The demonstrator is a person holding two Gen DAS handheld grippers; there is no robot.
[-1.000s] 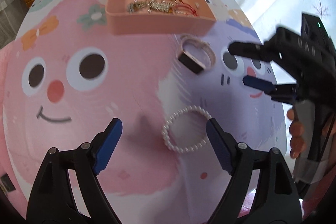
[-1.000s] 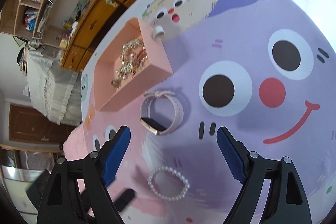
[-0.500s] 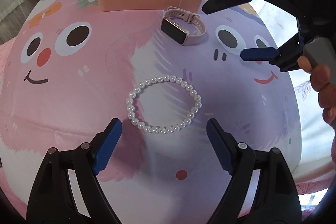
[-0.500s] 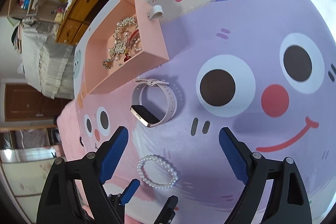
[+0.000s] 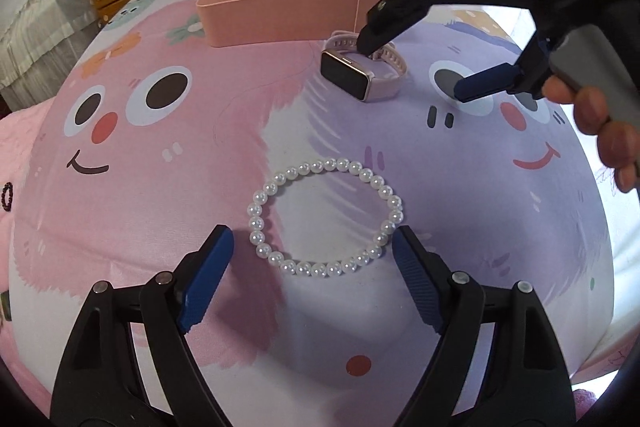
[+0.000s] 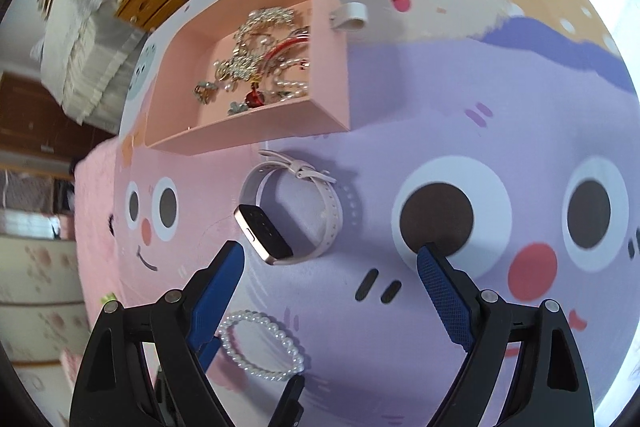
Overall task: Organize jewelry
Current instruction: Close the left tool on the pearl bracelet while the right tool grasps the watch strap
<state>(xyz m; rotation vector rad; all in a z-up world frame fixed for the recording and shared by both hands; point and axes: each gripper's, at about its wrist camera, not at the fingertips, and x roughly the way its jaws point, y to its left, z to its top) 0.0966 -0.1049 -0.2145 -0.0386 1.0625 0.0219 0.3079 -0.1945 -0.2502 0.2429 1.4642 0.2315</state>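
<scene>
The left tool [image 5: 312, 259] is wide open and holds nothing. Its two blue pads flank the pearl bracelet [image 5: 326, 217], which lies flat on the desk [image 5: 160, 227] just ahead of the pads, so closing them would likely catch the near arc of the ring.

The right tool [image 6: 330, 273] is likewise spread wide and empty. It points at the pink watch [image 6: 292, 215], which rests on its side with the strap buckled into a loop and the dark face tilted toward the left pad. In the left wrist view one finger of this tool stands over the strap; whether it touches cannot be told.

The pink tray [image 6: 328, 75] stands just beyond the watch, its open top accessible (a short carry for either item). It already contains a tangle of gilt chains, a red bangle, small pearls and a red stone. A small white ring [image 6: 350, 15] lies on the desk against the tray's outer wall.

The bracelet, watch and ring remain to be sorted.
</scene>
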